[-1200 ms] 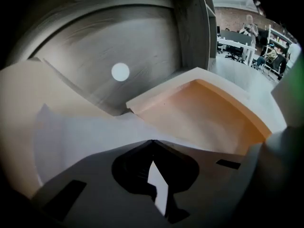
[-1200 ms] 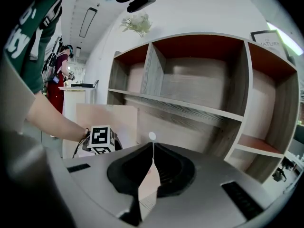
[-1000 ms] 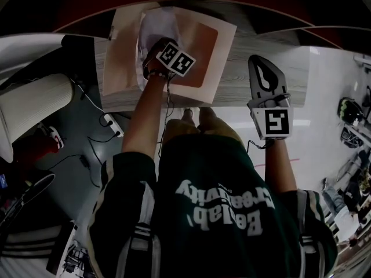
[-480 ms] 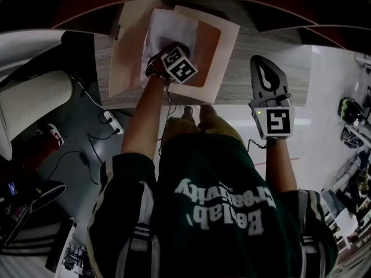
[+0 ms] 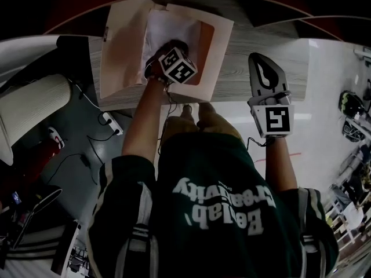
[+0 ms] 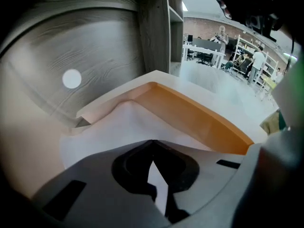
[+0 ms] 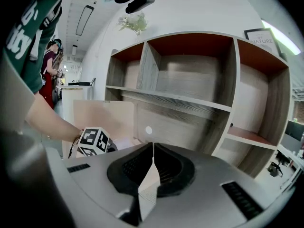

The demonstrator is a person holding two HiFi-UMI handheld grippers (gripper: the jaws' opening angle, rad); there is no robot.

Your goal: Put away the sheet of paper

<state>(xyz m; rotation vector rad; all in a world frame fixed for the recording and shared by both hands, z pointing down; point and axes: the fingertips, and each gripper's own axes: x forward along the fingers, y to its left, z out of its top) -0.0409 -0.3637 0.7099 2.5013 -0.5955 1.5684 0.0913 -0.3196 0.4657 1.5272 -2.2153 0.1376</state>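
A white sheet of paper lies in an open tan folder on the grey wooden table. My left gripper is over the sheet, its marker cube towards me. In the left gripper view its jaws are shut with the tips meeting on the sheet of paper, in front of the folder's orange inner face. My right gripper hovers over the table's right part, apart from the folder. Its jaws are shut with nothing between them.
A wooden shelf unit with several open compartments stands behind the table. A white chair is at the left, with a power strip and cables on the floor. People stand in the room beyond.
The left gripper has shifted slightly right on the sheet and turned its cube. The paper, bulged before, now lies flatter inside the folder. The right gripper has stayed where it was.
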